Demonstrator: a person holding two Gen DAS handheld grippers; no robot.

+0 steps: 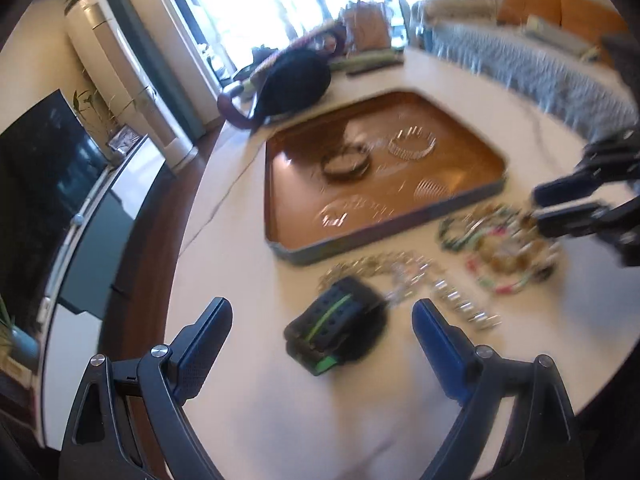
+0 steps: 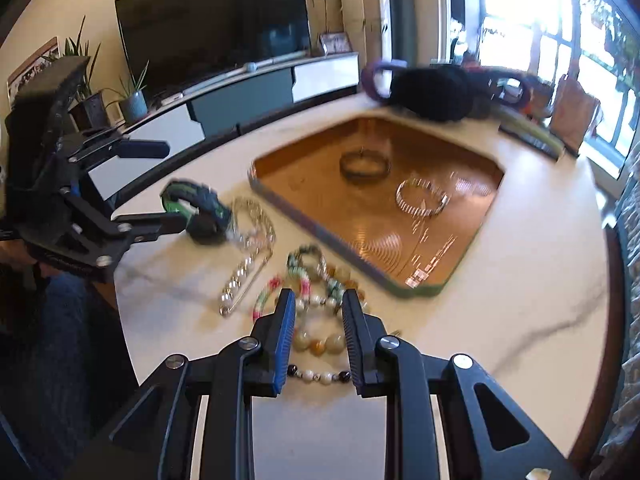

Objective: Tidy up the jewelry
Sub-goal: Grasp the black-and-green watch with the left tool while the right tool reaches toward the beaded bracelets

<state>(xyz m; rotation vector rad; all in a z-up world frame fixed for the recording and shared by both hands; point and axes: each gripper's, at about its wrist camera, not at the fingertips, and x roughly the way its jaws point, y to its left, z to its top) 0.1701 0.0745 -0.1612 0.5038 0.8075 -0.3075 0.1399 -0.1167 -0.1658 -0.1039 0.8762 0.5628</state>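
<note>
Left gripper [image 1: 322,330] spread wide over black-and-green watch band [image 1: 334,330], pads clear of it. Right gripper [image 2: 319,312] narrowed over pile of bead bracelets [image 2: 320,312], beads between the pads; contact not clear. Silver chain [image 2: 248,252] flat on white table [image 2: 500,320] between band and beads. Brown tray [image 2: 490,208] just beyond, with dark bangle [image 2: 365,166] and sparkly bangle [image 2: 422,197] inside.
</note>
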